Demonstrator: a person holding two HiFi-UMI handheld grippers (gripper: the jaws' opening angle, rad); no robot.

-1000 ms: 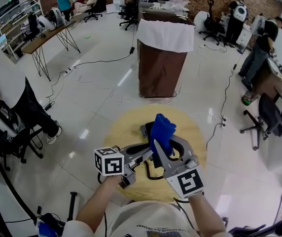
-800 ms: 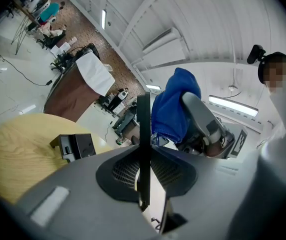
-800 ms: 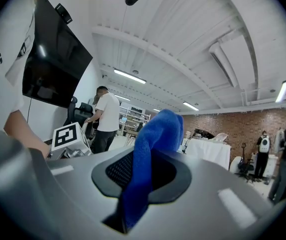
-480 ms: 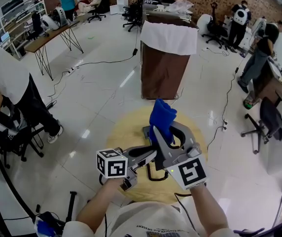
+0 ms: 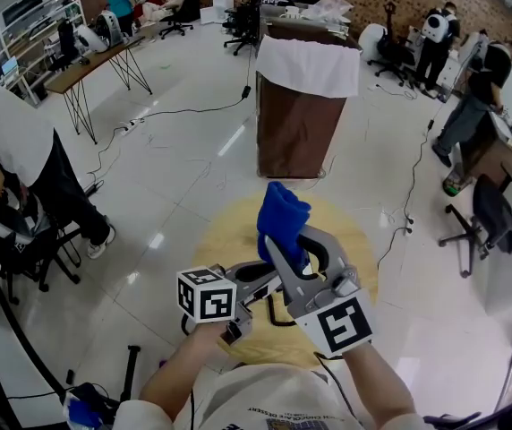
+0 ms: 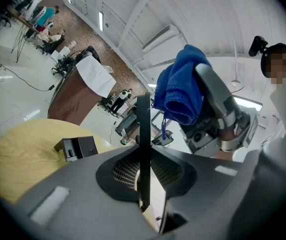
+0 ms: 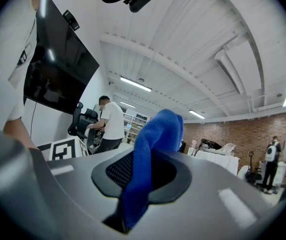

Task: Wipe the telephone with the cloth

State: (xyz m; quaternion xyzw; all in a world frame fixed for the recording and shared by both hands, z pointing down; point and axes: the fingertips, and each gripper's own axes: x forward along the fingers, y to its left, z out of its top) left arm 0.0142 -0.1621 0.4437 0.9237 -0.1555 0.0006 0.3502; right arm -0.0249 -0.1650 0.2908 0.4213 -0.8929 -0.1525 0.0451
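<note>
Over the round yellow desk [image 5: 225, 231], near me, I hold both tools up close together. My left gripper [image 6: 144, 176] has its jaws pinching a thin black handset [image 6: 143, 134] that stands straight up between them. I think it is the telephone's handset, seen from its edge. The jaws are only a little apart, just as wide as that piece. My right gripper [image 7: 133, 194] has its jaws shut tight on the blue cloth [image 7: 150, 144], which sticks up out of them in a soft bunch. From the head view the cloth is a bit farther off than the handset and very near it, but I cannot tell if they touch. A small black box [image 6: 77, 147], maybe the telephone's base, sits on the desk, apart from the handset. To wipe well, I think I should make the left hold firm so the handset does not twist. Then I should lay the fat part of the cloth flat on it. I should rub along its long side with gentle strokes, using the soft cloth and not the hard jaws.
</note>
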